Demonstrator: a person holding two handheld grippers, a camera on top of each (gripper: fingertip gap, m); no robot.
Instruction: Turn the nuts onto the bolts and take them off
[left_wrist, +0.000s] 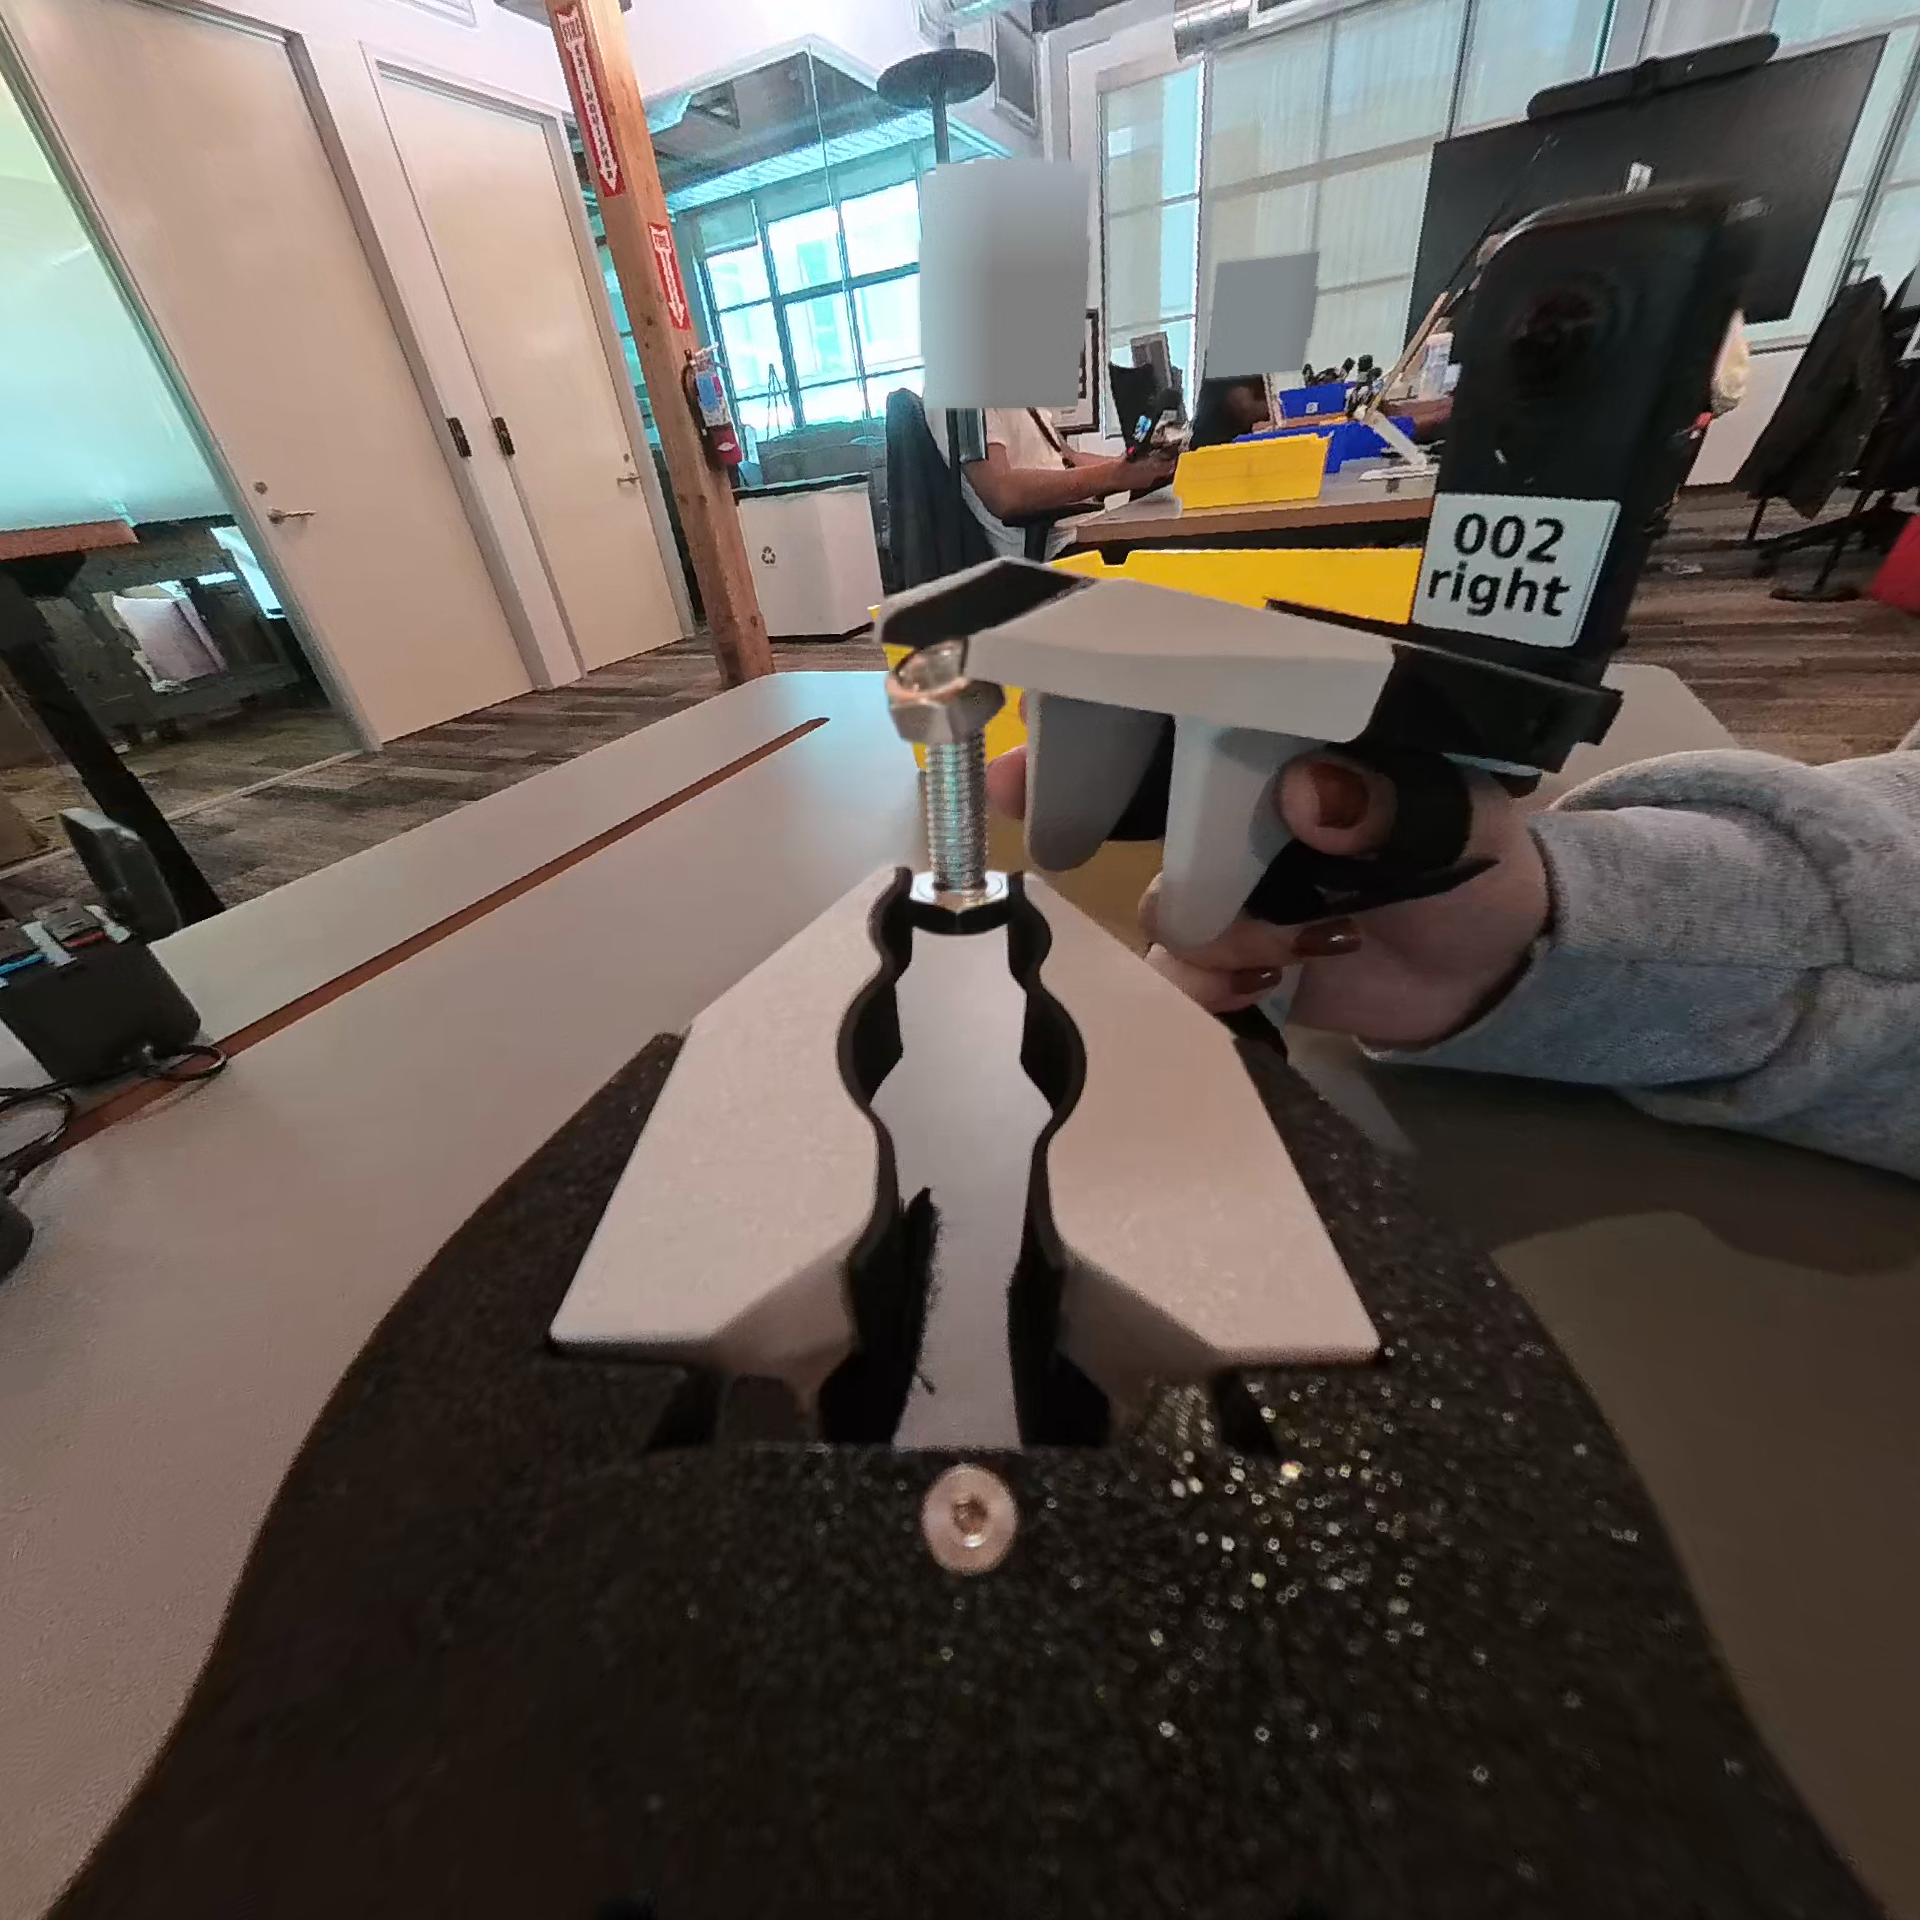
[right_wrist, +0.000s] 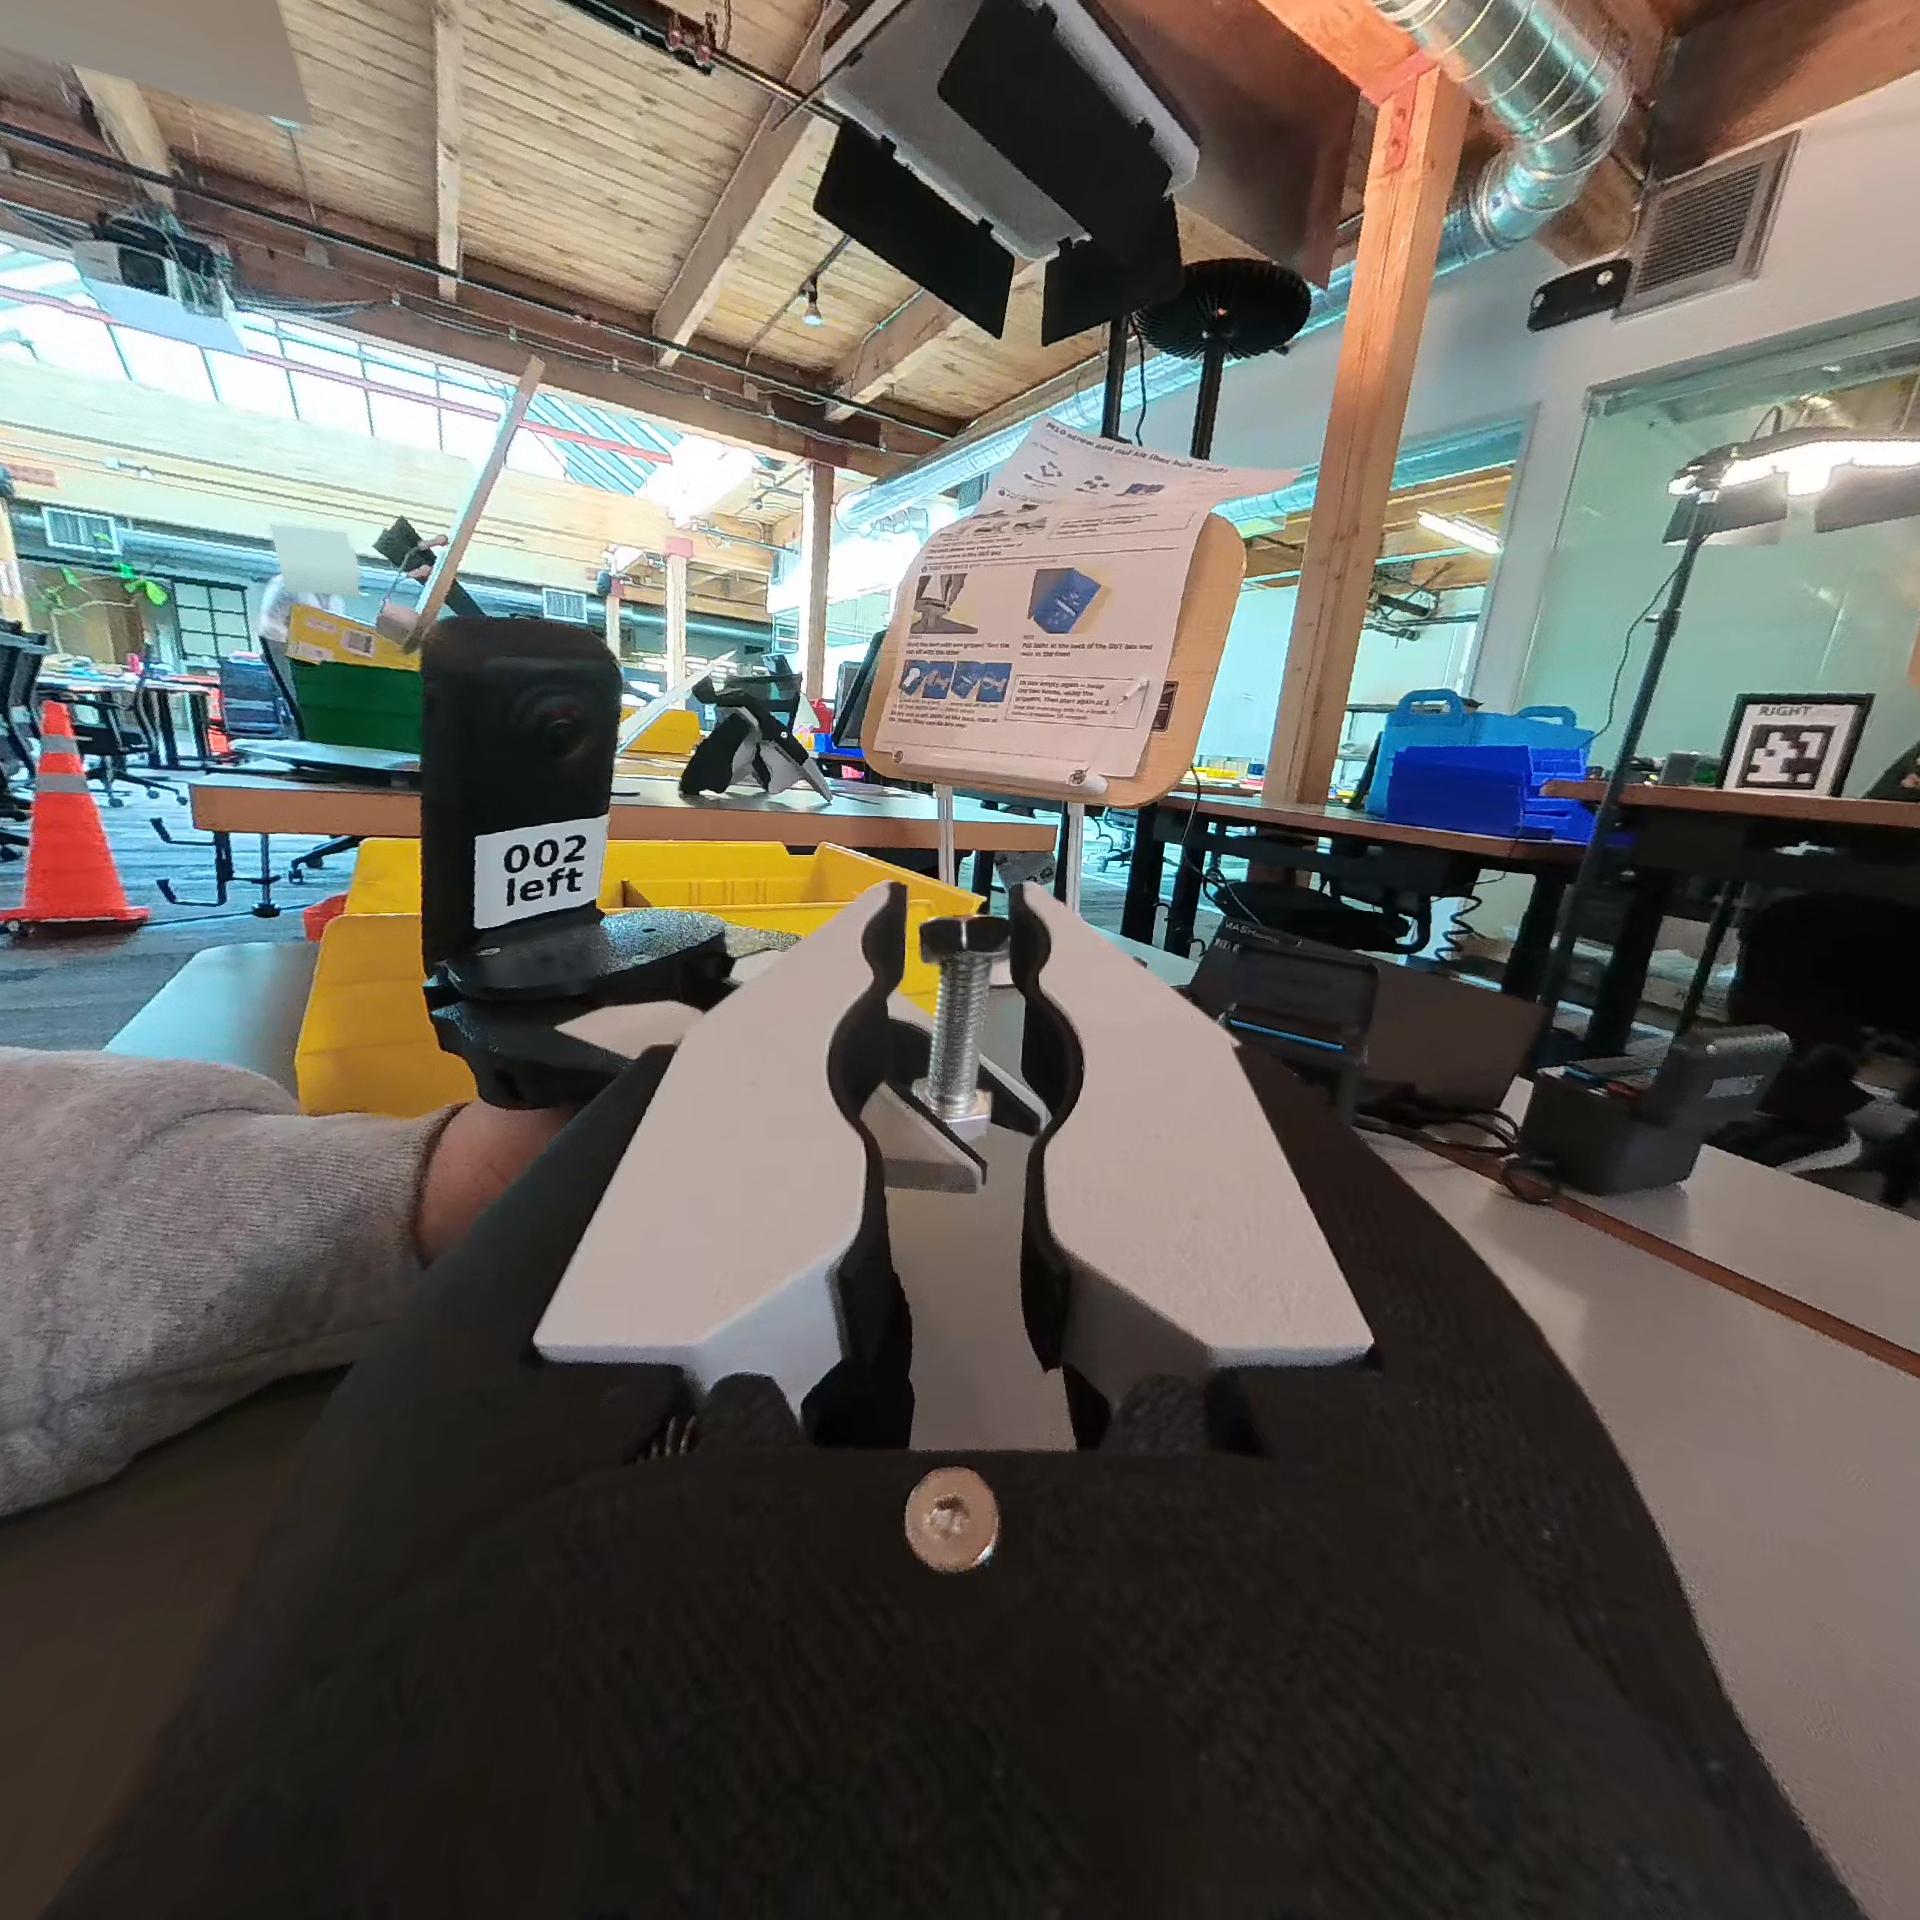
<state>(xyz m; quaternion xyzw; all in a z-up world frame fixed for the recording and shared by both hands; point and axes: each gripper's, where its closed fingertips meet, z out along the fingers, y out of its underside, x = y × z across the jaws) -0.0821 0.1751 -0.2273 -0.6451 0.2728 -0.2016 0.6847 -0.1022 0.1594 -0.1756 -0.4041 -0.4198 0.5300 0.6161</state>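
A silver bolt (left_wrist: 956, 816) stands upright above the grey table (left_wrist: 468, 997). My left gripper (left_wrist: 956, 902) is shut on the nut (left_wrist: 958, 891) at the bolt's lower end. My right gripper (left_wrist: 935, 665) comes in from the right, held by a hand in a grey sleeve, and closes on the bolt's head (left_wrist: 940, 712). In the right wrist view the bolt (right_wrist: 956, 1023) stands between my right gripper's (right_wrist: 958, 920) fingertips, its head (right_wrist: 961, 935) in their first notch. The nut (right_wrist: 951, 1117) sits below in the left gripper's tips (right_wrist: 935, 1143).
A yellow bin (right_wrist: 384, 997) stands behind the grippers. It also shows in the left wrist view (left_wrist: 1247, 577). An instruction sheet on a wooden stand (right_wrist: 1049, 665) is at the back. Black devices with cables sit at the table's side (right_wrist: 1642, 1112) (left_wrist: 94, 1003). The tips of one gripper are about 5 cm away from the tips of the other.
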